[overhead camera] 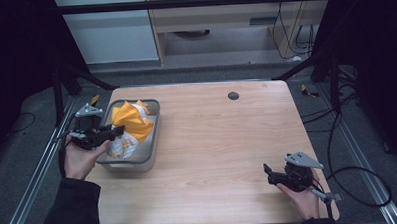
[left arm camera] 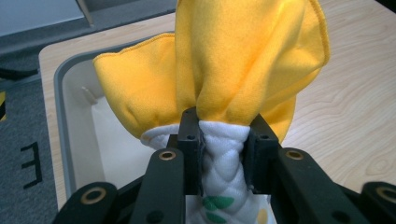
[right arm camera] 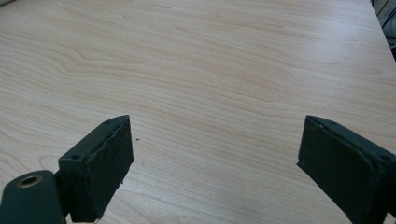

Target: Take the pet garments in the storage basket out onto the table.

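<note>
1. The bin (overhead camera: 149,152), at the table's (overhead camera: 212,141) nine o'clock, is holding a yellow-and-white cloth (left arm camera: 243,70).
2. The left gripper (left arm camera: 223,140) is clenching the cloth above the bin.
3. The right gripper (right arm camera: 215,163) is resting released at four o'clock over bare wood.

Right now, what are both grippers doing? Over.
Left gripper clamped on yellow-and-white cloth over grey bin. Right gripper open, above bare table. Nothing in the way.

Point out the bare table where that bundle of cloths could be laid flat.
The widest bare wood lies between the grey bin and the right gripper, back to the dark hole. The front strip between both forearms is free too. It is crowded at the bin, where the left gripper pinches the cloths.
</note>
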Tool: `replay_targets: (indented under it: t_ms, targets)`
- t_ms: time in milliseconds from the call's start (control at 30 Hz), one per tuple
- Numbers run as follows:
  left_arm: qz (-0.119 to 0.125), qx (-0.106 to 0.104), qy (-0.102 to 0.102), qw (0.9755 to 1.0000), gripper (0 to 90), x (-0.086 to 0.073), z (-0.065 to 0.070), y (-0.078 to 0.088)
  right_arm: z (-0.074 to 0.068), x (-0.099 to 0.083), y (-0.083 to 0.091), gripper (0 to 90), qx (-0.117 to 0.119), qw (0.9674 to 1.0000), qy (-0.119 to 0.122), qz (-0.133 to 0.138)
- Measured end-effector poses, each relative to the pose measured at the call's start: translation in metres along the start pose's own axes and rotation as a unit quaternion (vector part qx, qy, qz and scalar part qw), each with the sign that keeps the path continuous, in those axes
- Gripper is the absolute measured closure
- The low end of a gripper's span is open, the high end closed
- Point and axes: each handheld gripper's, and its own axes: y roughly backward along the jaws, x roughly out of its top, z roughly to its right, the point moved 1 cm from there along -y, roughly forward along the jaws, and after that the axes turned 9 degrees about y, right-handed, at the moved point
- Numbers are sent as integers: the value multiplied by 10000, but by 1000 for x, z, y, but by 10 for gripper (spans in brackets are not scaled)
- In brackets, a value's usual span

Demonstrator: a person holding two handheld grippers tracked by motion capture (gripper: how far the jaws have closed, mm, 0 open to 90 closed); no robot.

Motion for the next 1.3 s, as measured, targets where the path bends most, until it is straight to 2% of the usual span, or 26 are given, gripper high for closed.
replay_targets:
  t_ms: [300, 667, 1100, 1300]
  targets:
    - [75, -169, -222, 9996, 720, 6, 19, 7, 0, 0, 1, 101, -18, 10000, 36, 34]
    - [84, -448, -533, 9975, 720, 11, 47, 12, 1, 0, 1, 102, -43, 10000, 14, 76]
    - [-79, -707, -866, 9937, 719, 12, 75, -3, 3, 0, 2, 101, -70, 9999, 24, 93]
    - [-174, -900, -1022, 9905, 719, 11, 94, -14, 3, -1, 2, 102, -81, 9999, 12, 87]
